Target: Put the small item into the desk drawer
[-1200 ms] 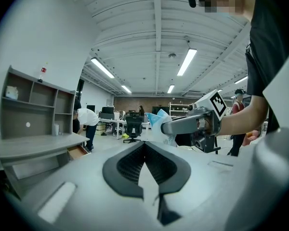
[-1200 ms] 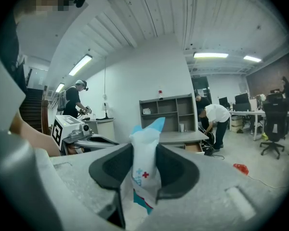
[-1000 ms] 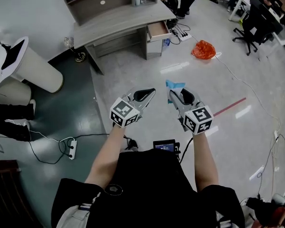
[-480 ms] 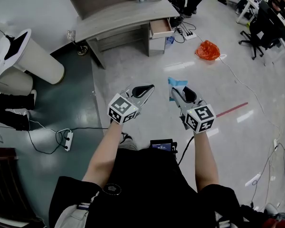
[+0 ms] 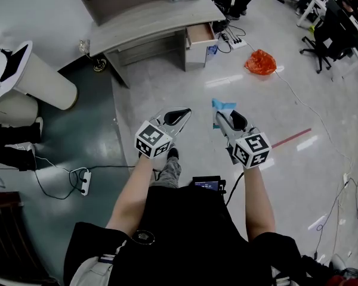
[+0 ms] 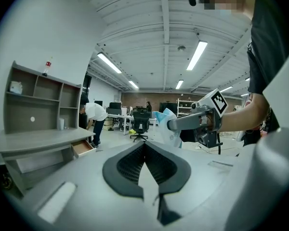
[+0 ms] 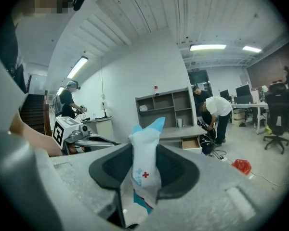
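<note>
Packet [image 7: 145,165] clamped by right gripper [image 5: 219,115] fingers, left gripper [image 5: 180,115] fingers together, empty, desk drawer [image 5: 200,36] open, well apart

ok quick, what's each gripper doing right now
Left gripper: fingers closed together, nothing between them.
Right gripper: fingers closed on a small white and blue packet.
</note>
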Motion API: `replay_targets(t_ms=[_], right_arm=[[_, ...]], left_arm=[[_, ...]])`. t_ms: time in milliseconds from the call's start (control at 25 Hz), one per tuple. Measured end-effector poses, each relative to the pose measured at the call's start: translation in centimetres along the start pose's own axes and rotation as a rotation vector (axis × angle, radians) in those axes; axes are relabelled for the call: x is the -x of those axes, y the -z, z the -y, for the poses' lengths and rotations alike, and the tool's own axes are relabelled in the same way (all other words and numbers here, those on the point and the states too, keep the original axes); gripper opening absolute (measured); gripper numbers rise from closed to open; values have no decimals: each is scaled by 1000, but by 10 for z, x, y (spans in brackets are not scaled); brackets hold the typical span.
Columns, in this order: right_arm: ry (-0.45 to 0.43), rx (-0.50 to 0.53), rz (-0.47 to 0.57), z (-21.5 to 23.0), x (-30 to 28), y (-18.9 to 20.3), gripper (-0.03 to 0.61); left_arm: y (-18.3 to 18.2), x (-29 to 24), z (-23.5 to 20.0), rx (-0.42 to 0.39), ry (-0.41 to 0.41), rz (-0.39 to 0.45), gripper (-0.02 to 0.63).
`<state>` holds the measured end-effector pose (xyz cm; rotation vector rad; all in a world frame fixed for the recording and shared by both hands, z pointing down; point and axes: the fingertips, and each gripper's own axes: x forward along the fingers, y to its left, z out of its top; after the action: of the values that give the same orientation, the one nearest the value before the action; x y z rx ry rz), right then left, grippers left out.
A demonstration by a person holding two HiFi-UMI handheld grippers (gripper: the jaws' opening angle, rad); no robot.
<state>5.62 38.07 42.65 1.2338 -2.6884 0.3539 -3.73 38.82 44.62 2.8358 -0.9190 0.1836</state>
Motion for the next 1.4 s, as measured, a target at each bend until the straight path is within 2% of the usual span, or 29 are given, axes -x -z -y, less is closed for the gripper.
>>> replay_targets(t_ms=[440, 720, 1080, 1400], right_arm=[[87, 2, -6, 36, -90, -39, 156], [128, 0, -22, 43, -141, -52, 156], [152, 7, -53, 45, -171, -58, 156], [133, -9, -57, 69, -186, -54, 156]], left_arm=[[-15, -36, -100, 0, 81, 3, 3], [-21, -42, -156, 1, 117, 6, 3], [-19, -48, -186, 22, 148, 14, 3], [-16, -70, -197, 28, 141, -2, 3]])
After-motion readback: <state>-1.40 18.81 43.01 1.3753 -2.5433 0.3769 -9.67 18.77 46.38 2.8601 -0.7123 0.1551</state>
